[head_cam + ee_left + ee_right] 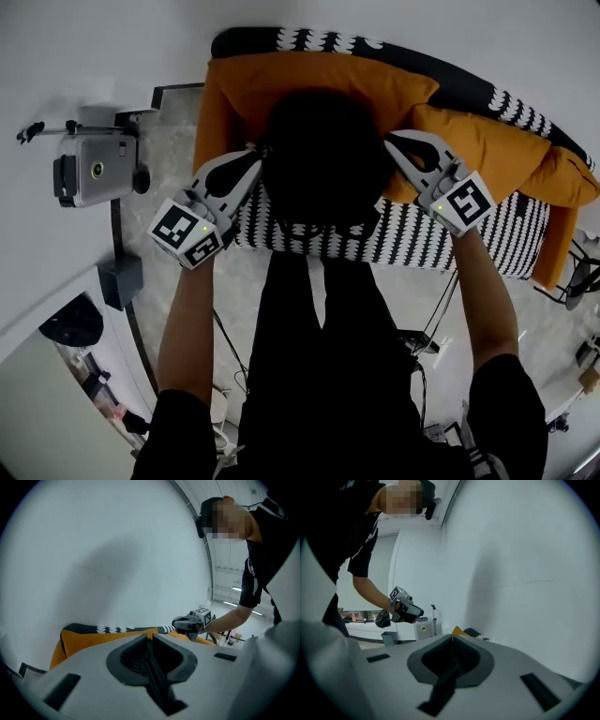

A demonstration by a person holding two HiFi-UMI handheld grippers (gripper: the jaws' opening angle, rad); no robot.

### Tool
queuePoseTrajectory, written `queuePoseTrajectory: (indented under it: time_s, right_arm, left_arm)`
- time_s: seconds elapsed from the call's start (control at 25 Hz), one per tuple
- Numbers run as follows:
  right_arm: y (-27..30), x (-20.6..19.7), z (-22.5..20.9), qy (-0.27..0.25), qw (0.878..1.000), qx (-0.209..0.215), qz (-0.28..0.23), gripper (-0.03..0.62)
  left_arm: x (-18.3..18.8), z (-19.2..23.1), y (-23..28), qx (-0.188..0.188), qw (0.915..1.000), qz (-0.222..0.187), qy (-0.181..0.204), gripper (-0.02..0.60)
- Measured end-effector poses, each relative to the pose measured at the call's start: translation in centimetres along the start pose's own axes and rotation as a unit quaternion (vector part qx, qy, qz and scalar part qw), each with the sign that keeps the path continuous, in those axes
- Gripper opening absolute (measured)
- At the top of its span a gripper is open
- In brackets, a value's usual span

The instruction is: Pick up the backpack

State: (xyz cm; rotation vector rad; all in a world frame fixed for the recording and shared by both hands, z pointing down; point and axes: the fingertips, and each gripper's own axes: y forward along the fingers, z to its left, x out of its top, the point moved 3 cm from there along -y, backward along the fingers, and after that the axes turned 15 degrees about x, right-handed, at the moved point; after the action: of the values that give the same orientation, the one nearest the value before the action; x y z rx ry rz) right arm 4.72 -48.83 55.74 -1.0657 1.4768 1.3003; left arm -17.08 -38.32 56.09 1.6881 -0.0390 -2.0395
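Well, far out to the left of both jaws, a dark bag [70, 323] sits on a white ledge. Whether it is the backpack, and which way it lies, I cannot tell. Closer in, a grey box on a stand [94, 169] and a grey bin [120, 279] keep to the white wall [94, 56], with a strip of bare floor [173, 141] between them and the sofa's left end.

The left gripper [251, 159] has its jaws pressed together on nothing. The sofa [469, 239], black-and-white with orange cushions [319, 75], runs crosswise ahead of both jaws, its back to the wall. The person's head [319, 159] hides its middle. The right gripper [396, 142], well apart from the left, is likewise closed and empty, with the sofa stretching on past its jaws to the right.
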Motion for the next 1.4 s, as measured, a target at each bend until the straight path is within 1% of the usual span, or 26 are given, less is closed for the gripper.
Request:
queuePoseTrajectory:
  time_s: [0.08,0.12,0.28,0.36,0.48,0.52,0.56,0.6,0.64,0.72,0.76,0.84,1.08,1.24,1.4]
  right_arm:
    - [0.3,-1.0,-1.1,-0.022,0.999,0.013,0.046,0.028]
    - [0.6,-1.0,-1.8,-0.025,0.998,0.016,0.056,0.028]
    - [0.9,-1.1,-4.7,0.011,0.999,-0.002,0.030,0.028]
    - [1.3,-2.3,-5.1,0.013,0.999,-0.002,0.042,0.028]
    - [2.0,-4.0,-5.7,0.005,0.998,0.016,0.065,0.029]
    - [2.3,-4.3,-5.9,0.002,0.997,0.023,0.072,0.029]
    - [2.6,-4.5,-6.2,0.004,0.997,0.027,0.075,0.029]
    - [2.9,-4.6,-6.5,0.009,0.997,0.029,0.074,0.029]
    - [3.2,-4.6,-6.6,0.017,0.997,0.030,0.068,0.029]
    - [3.6,-5.0,-6.7,0.030,0.997,0.031,0.058,0.032]
    - [3.7,-5.3,-6.7,0.035,0.997,0.031,0.055,0.043]
    - [3.8,-6.1,-6.6,0.044,0.997,0.032,0.055,0.085]
    - [4.7,-7.1,-6.6,0.062,0.996,0.039,0.042,0.105]
    - [5.3,-7.8,-6.5,0.077,0.996,0.042,0.036,0.114]
    - [6.1,-8.4,-6.2,0.072,0.996,0.043,0.042,0.117]
  left_arm:
    - [-0.6,0.3,0.8,-0.002,1.0000,0.002,-0.002,0.023]
    - [-0.9,0.4,1.1,-0.004,1.0000,0.004,-0.002,0.024]
    - [-2.4,1.1,2.2,-0.001,0.9999,0.010,-0.007,0.025]
    - [-3.0,1.7,2.8,0.000,0.9999,0.014,-0.009,0.025]
    - [-3.8,2.6,4.0,-0.001,0.9997,0.024,-0.006,0.028]
    - [-4.0,3.0,4.4,-0.001,0.9996,0.027,-0.004,0.039]
    - [-4.1,3.3,4.8,0.000,0.9996,0.029,-0.003,0.065]
    - [-4.2,3.6,5.1,0.002,0.9995,0.030,-0.002,0.097]
    - [-4.4,3.8,5.4,0.003,0.9995,0.031,-0.002,0.107]
    - [-4.6,4.2,5.9,0.006,0.9994,0.033,0.000,0.111]
    - [-4.8,4.3,6.3,0.006,0.9994,0.034,0.001,0.115]
    - [-5.1,4.7,6.9,0.006,0.9993,0.037,0.003,0.118]
    - [-6.0,6.0,8.3,0.007,0.9990,0.045,0.005,0.124]
    - [-6.3,6.1,9.6,0.003,0.9987,0.050,0.009,0.132]
    - [-6.8,6.4,10.5,-0.001,0.9983,0.057,0.015,0.138]
